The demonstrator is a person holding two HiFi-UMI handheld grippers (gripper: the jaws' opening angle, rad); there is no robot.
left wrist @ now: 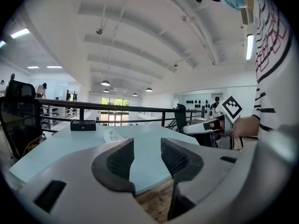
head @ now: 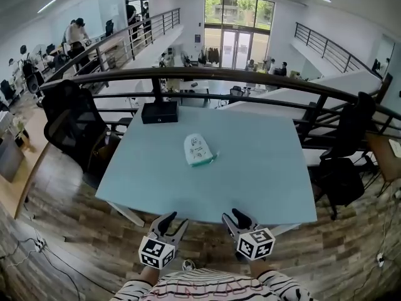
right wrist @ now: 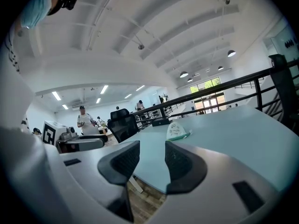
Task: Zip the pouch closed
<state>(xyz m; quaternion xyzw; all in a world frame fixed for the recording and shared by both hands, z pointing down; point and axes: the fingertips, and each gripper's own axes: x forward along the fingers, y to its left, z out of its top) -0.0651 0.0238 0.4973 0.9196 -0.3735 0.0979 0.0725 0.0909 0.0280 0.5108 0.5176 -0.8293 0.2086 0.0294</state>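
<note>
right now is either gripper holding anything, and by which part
Nothing is held. The left gripper and right gripper are both open and empty; the pouch lies untouched on the table.

i'm on the upper floor of a big open office: a black railing (head: 250, 75) edges my table (head: 263, 168), office chairs (head: 69, 121) stand beside it, and people (head: 76, 33) work across the hall.

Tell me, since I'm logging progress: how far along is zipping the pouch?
Done: nothing visible; the pouch lies untouched on the table, its zip too small to judge. In hand: nothing; the left gripper and right gripper are open and empty, short of the table's near edge. Left: reach the pouch, steady it, pull the zip shut.
</note>
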